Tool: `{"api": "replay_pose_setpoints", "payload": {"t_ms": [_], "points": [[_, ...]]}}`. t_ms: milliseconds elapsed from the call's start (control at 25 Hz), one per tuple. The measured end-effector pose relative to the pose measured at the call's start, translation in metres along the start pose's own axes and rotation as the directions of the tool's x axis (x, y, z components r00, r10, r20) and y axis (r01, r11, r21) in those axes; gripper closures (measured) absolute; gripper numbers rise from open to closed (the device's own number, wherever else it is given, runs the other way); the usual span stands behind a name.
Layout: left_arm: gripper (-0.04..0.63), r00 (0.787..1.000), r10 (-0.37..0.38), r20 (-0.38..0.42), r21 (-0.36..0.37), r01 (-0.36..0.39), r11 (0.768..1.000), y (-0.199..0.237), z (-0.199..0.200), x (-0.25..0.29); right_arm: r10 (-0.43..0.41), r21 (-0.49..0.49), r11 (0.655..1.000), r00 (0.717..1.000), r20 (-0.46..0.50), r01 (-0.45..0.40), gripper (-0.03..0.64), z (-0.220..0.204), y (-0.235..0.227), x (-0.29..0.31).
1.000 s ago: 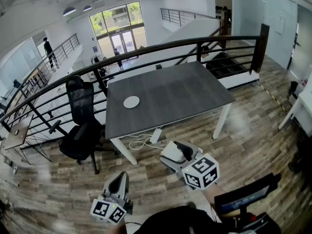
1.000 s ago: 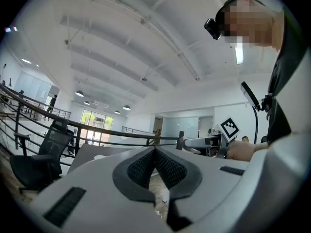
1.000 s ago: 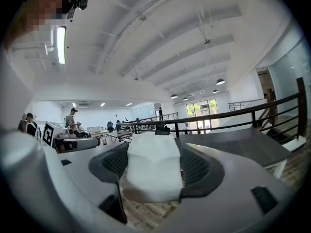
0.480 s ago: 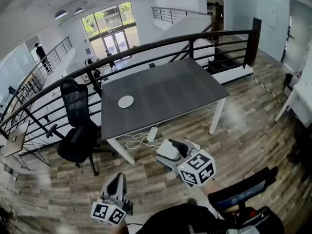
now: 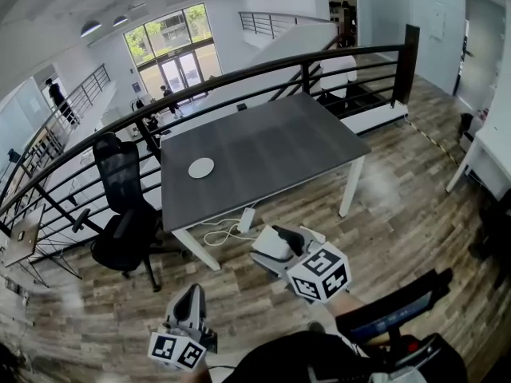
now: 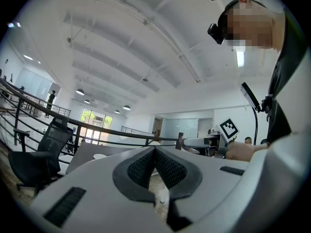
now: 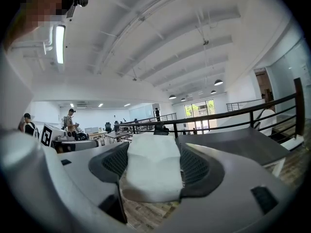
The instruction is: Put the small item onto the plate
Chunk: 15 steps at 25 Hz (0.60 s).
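Note:
A small white plate (image 5: 201,167) lies on the left part of a dark grey table (image 5: 271,150), well ahead of both grippers. My right gripper (image 5: 274,248) is held over the wooden floor short of the table's front edge. It is shut on a small white block-shaped item (image 7: 152,171) that fills the gap between its pads. Lower left in the head view, my left gripper (image 5: 192,300) is shut with its pads (image 6: 167,170) pressed together and nothing between them. In the left gripper view the plate (image 6: 99,156) shows far off.
A black office chair (image 5: 124,214) stands at the table's left end. A power strip and cable (image 5: 239,223) lie on the floor under the table's front edge. A black railing (image 5: 263,82) runs behind the table. A white table (image 5: 483,146) edge is at the right.
The table and plate have drifted slightly left in the head view as the head turned. The right gripper has shifted a little left with the white item still in it. The left gripper barely moved.

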<state>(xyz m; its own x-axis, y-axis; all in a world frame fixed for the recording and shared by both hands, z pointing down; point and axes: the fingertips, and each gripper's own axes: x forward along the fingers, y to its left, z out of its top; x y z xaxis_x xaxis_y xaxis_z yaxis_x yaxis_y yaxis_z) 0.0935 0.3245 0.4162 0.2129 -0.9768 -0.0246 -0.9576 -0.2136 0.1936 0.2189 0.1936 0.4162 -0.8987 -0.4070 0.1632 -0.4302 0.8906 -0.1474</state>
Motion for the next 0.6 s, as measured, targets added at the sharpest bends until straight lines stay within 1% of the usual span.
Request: {"api": "replay_pose_setpoints", "payload": {"t_ms": [160, 280, 480, 600], "points": [[0.592, 1.0, -0.012, 0.004, 0.0, 0.012, 1.0, 0.012, 0.003, -0.011, -0.015, -0.005, 1.0, 1.0, -0.008, 0.015, 0.285, -0.003, 0.013, 0.01], [0.592, 1.0, -0.02, -0.003, 0.001, 0.02, 1.0, 0.013, 0.0, -0.01, -0.027, 0.0, 1.0, 1.0, -0.006, 0.027, 0.285, -0.005, 0.011, 0.01], [0.592, 0.999, -0.04, 0.001, 0.001, 0.04, 0.999, 0.034, 0.003, -0.03, -0.049, -0.001, 0.999, 0.999, -0.001, 0.049, 0.285, -0.007, 0.035, 0.023], [0.592, 0.999, -0.051, 0.004, 0.0, 0.051, 0.999, 0.036, 0.004, -0.03, -0.062, -0.001, 0.998, 0.998, 0.001, 0.062, 0.285, -0.005, 0.034, 0.023]]}}
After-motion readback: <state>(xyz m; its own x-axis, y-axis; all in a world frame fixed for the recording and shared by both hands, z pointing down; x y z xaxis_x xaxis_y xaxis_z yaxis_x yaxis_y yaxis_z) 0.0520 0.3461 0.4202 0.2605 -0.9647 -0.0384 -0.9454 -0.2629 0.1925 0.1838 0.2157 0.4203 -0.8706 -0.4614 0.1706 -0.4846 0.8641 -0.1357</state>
